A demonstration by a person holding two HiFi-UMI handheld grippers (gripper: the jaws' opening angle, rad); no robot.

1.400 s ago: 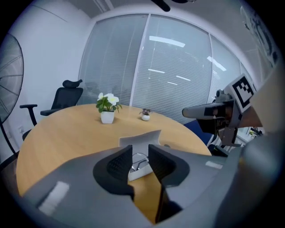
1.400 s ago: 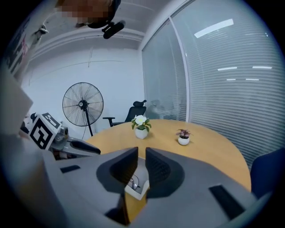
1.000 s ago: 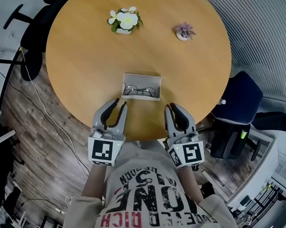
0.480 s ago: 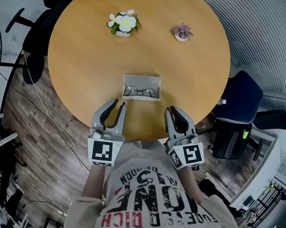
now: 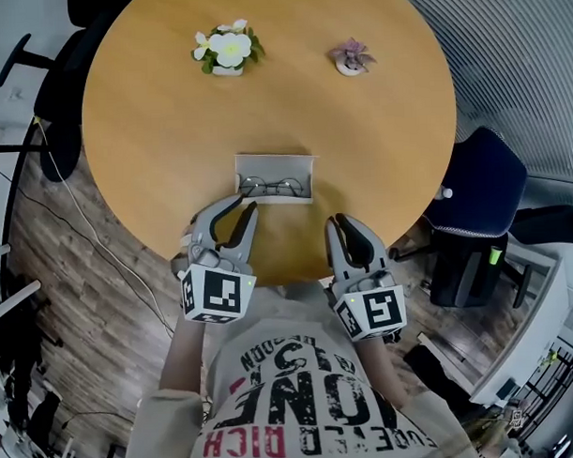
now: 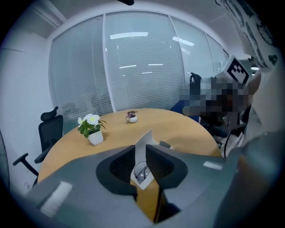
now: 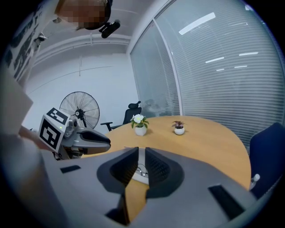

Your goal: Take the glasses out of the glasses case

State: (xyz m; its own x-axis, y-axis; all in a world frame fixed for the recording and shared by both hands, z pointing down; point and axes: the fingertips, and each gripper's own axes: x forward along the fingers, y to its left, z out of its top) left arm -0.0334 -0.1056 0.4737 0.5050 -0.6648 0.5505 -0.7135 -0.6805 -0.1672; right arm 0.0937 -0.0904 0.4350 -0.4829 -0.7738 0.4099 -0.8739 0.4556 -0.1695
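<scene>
An open white glasses case (image 5: 274, 166) lies on the round wooden table (image 5: 152, 134), near its front edge. Thin-rimmed glasses (image 5: 271, 186) rest inside it. My left gripper (image 5: 241, 207) hovers just before the case's left front corner; its jaws have just been closing a little, they still stand apart and hold nothing. In the left gripper view the case (image 6: 144, 141) and glasses (image 6: 141, 172) show through the gap of the left gripper (image 6: 140, 156). My right gripper (image 5: 341, 221) hangs at the table edge, right of the case, with a narrow empty gap.
A white-flowered pot (image 5: 226, 52) and a small purple plant (image 5: 351, 57) stand at the table's far side. A blue chair (image 5: 477, 184) is at the right, a black chair (image 5: 58, 137) at the left. A floor fan (image 7: 80, 107) stands beyond the table.
My left gripper has rolled and moved forward toward the case's left front corner. The right gripper has stayed put. The case and glasses have not moved on the table.
</scene>
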